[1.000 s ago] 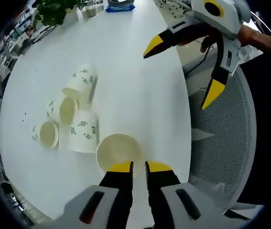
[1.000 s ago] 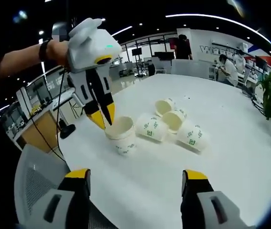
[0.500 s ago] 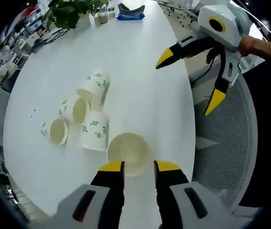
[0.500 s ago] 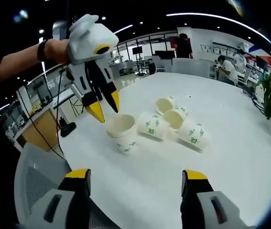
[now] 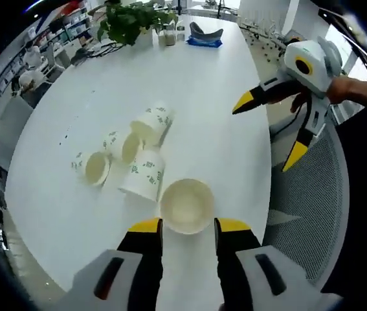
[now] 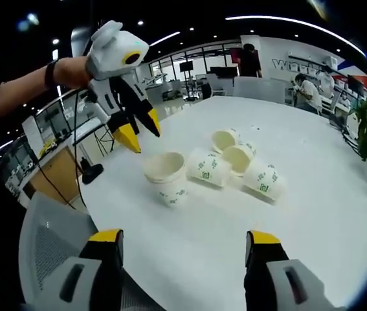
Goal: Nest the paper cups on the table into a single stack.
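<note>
An upright white paper cup [image 5: 186, 205] stands near the table's [image 5: 209, 91] edge, with what looks like a second cup nested in it [image 6: 166, 176]. Several printed cups lie on their sides beside it: one touching it [image 5: 145, 173], others behind [image 5: 129, 146] [image 5: 154, 121] [image 5: 96, 167]. In the right gripper view they lie in a cluster [image 6: 237, 157]. My left gripper [image 5: 188, 227] is open, its jaws apart just above and in front of the upright cup; it hangs up and to the left of that cup [image 6: 140, 129]. My right gripper [image 6: 184, 238] is wide open and holds nothing, out over the table's edge [image 5: 270, 129].
A grey mesh chair [image 5: 312, 214] stands at the table's edge under the right gripper. At the table's far end are a potted plant [image 5: 128, 16] and a blue item [image 5: 206, 32]. People sit at desks in the background [image 6: 309, 94].
My left gripper has opened, let go of the upright cup's rim, and lifted up and away from it. The cup stays standing. The right gripper has hardly moved.
</note>
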{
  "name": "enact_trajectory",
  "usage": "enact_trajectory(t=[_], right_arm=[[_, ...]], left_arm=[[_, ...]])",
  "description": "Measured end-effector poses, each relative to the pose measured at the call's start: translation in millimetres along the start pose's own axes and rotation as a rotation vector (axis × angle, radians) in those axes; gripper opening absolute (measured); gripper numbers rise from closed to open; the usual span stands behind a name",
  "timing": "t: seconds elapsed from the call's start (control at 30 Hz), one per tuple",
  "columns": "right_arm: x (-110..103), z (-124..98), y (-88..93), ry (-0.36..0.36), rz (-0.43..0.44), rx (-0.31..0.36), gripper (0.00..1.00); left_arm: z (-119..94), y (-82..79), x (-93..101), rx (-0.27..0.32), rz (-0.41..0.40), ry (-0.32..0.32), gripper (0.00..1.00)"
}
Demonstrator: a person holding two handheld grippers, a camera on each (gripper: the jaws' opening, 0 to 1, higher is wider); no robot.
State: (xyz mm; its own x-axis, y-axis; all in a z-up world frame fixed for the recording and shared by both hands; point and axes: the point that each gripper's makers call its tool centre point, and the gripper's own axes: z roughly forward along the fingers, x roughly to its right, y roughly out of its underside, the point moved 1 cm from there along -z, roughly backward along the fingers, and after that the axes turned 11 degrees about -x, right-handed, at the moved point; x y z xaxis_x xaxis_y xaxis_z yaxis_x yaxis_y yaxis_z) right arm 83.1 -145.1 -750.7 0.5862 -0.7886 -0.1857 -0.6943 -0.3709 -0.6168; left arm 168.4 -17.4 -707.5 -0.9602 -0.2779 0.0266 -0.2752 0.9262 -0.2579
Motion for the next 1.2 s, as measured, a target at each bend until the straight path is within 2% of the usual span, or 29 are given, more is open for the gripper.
enact_trajectory(t=[0.1,0.23,0.33,0.5,0.6,0.63,0.7,0.9,0.97,1.03,1.2], right_arm=[[-1,1,-2.4,-0.001,-0.002,0.001,0.77],[-1,1,-3.4,-0.003,-0.008,-0.002,0.77],[-2,4,-4.5,-0.006,-0.012,-0.009,0.77],[-3,5,-3.6,-0.008,-0.013,-0.014,0.77],[-3,6,-4.7,-0.009,-0.017,-0.018,0.77],[-4,6,-6.1,-0.009,-0.018,-0.018,0.77],[-4,6,-7.2,-0.007,-0.016,-0.018,0.77],[-3,7,-8.3,-0.007,-0.029,-0.027,0.77],[0,7,-9.1,-0.004,-0.031,-0.029,0.77],[2,7,-9.6,-0.002,-0.03,-0.028,0.77],[4,8,-9.0,0.001,-0.031,-0.032,0.77]], left_arm=[[-2,4.6,-8.1,0.035,-0.057,-0.005,0.31],[-6,9.3,-8.5,0.075,-0.129,0.023,0.33],[-12,12.8,-10.9,0.128,-0.186,0.027,0.34],[-19,18.3,-21.8,0.239,-0.346,0.033,0.35],[-22,22.9,-33.3,0.295,-0.416,0.032,0.35],[-22,25.9,-36.3,0.306,-0.429,0.027,0.36],[-23,29.6,-29.3,0.319,-0.442,0.012,0.37],[-25,33.2,-28.6,0.378,-0.516,0.024,0.42],[-22,38.4,-32.8,0.384,-0.53,0.02,0.42],[-25,43.2,-27.7,0.389,-0.546,0.014,0.43],[-18,48.1,-37.8,0.393,-0.579,-0.017,0.43]])
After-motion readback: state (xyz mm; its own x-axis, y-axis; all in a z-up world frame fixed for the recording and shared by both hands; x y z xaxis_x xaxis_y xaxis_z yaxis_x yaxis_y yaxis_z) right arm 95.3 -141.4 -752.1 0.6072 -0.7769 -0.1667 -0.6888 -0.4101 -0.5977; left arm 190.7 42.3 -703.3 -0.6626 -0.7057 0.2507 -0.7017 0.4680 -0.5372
